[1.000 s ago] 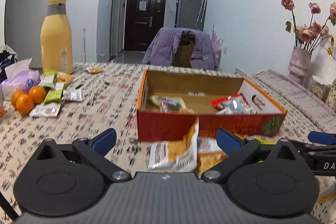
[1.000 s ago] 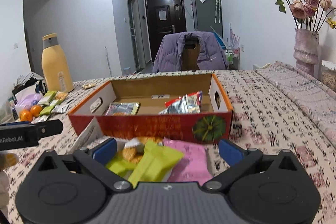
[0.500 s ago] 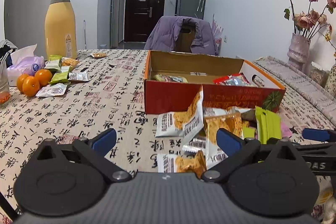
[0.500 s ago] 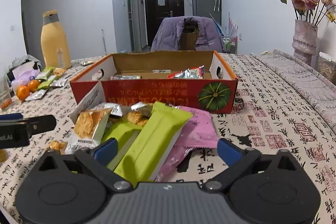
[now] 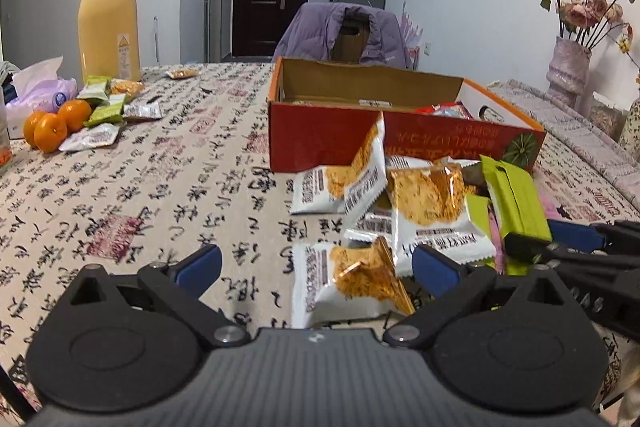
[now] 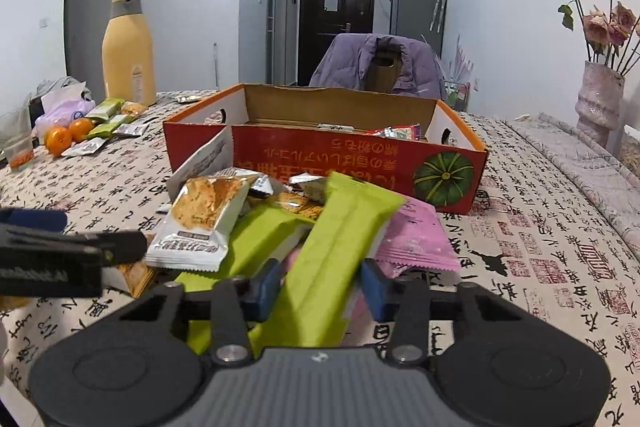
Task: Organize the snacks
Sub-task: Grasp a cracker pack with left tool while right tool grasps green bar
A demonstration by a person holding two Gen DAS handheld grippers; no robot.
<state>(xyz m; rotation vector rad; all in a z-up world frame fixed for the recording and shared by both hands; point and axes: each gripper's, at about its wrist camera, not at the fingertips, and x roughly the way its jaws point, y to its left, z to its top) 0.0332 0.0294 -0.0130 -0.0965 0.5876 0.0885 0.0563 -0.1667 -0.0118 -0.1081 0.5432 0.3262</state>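
A pile of snack packets lies on the table in front of an open red cardboard box (image 5: pixel 320 139) (image 6: pixel 320 155) that holds a few snacks. My right gripper (image 6: pixel 320 287) has closed on a long green snack bar (image 6: pixel 336 251) at the near side of the pile; the bar tilts up toward the box. It also shows in the left wrist view (image 5: pixel 516 203). My left gripper (image 5: pixel 316 267) is open, low over the table, with a white-and-orange cracker packet (image 5: pixel 348 287) between its fingers. A pink packet (image 6: pixel 412 239) lies under the green bar.
A tall yellow bottle (image 5: pixel 109 15), oranges (image 5: pixel 52 125), tissue pack (image 5: pixel 42 93) and several small packets (image 5: pixel 106 111) sit at the far left. A vase of dried roses (image 6: pixel 600 99) stands at the right. A chair with a purple jacket (image 5: pixel 344 35) is behind the box.
Both grippers drew back and dropped low toward the pile. My right gripper narrowed from wide open onto the green bar. My left gripper stayed open and came over the cracker packet.
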